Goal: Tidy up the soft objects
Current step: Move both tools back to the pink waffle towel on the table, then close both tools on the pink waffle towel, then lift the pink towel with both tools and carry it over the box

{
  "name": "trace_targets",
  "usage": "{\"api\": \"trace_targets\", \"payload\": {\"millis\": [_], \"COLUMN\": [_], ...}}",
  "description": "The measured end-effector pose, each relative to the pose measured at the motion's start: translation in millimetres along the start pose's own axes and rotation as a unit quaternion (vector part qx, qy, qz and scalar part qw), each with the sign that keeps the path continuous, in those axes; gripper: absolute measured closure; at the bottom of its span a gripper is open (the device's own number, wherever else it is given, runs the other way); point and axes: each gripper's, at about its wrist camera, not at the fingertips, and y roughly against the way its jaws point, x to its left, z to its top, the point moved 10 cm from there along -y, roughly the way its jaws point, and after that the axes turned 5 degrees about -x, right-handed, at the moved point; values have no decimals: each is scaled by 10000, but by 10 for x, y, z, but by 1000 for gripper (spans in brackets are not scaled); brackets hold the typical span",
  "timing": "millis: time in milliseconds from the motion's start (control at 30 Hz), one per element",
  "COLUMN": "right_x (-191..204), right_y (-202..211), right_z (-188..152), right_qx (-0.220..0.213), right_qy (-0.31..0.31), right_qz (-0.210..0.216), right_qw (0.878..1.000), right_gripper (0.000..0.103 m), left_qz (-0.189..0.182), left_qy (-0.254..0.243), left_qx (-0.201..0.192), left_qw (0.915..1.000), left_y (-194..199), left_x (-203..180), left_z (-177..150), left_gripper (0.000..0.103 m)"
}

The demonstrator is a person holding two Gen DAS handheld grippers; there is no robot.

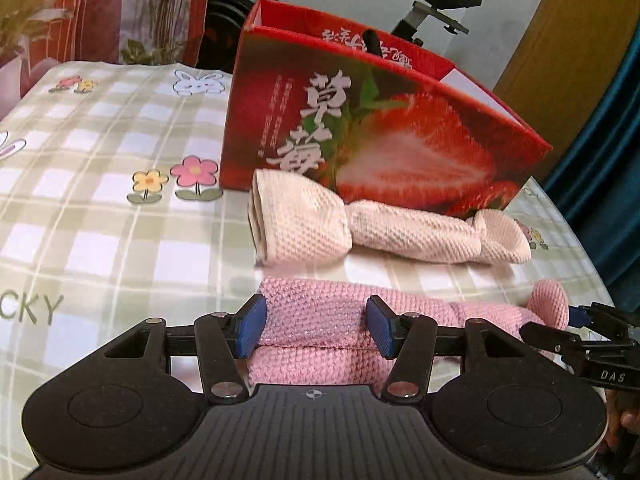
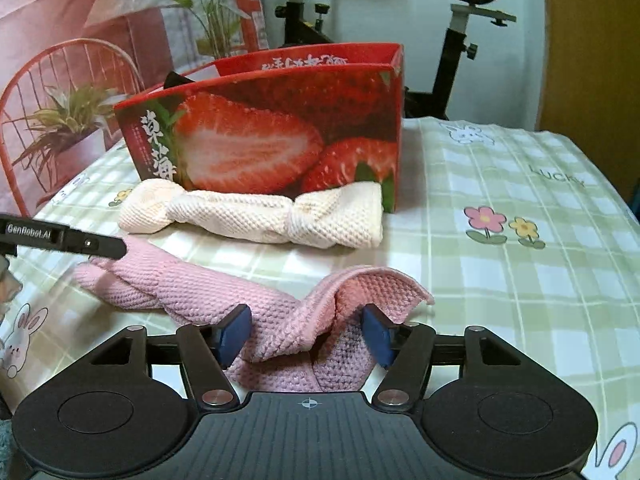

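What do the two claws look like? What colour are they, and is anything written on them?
Both claws are matte black plastic. The left claw and the right claw each have two fingers with blue ribbed pads, silver round pivot screws, a ridged centre plate with a small crosshair mark, and round discs on either side. Seen side-on, one bears white "DAS" lettering, the other "GenRobot.AI". No cables or sleeves show.

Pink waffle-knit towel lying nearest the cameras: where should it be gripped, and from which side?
Grip the long rolled pink waffle-knit towel at both ends, from the near side, angled downward. It lies crosswise in front of the cream knit towel; a middle grip would let the ends sag. Left claw and right claw already straddle them.
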Motion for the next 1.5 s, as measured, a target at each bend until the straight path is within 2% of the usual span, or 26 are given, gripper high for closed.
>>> {"api": "trace_targets", "payload": {"millis": [133,433,500,667,933,1100,1167,1233,1333,1500], "right_x": [-39,14,41,110,175,230,259,291,340,398], "right_y": [-24,-49,-48,-45,-56,-69,-75,-86,-96,-4], "right_z": [-37,-110,-119,-123,-122,-129,-127,-123,-91,69], "right_qx": [78,191,204,209,200,199,207,237,265,10], "right_qy": [-16,174,248,349,416,459,485,506,561,558], "right_qz": [-119,-187,-171,-31,95,205,258,350,475,686], "right_qw": [9999,9995,9993,9992,9989,9985,9983,9978,9969,9961], "right_gripper": [39,37,39,54,62,65,73,78,84,86], "left_qz": [-17,121,141,77,33,-197,-236,-321,-313,-359], "left_qy": [-13,-257,-314,-237,-293,-248,-245,-212,-188,-59], "left_qx": [-37,-6,-3,-7,5,0,-3,13,-20,-279], "left_qw": [10000,9996,9994,9997,9996,9995,9994,9993,9993,9989], "left_y": [40,100,122,158,162,163,164,163,173,284], "left_x": [-13,-107,-122,-136,-180,-221,-232,-248,-248,-221], "left_z": [-53,-186,-215,-264,-290,-306,-310,-318,-321,-182], "left_gripper": [44,45,45,45,45,46,50,65,72,74]}}
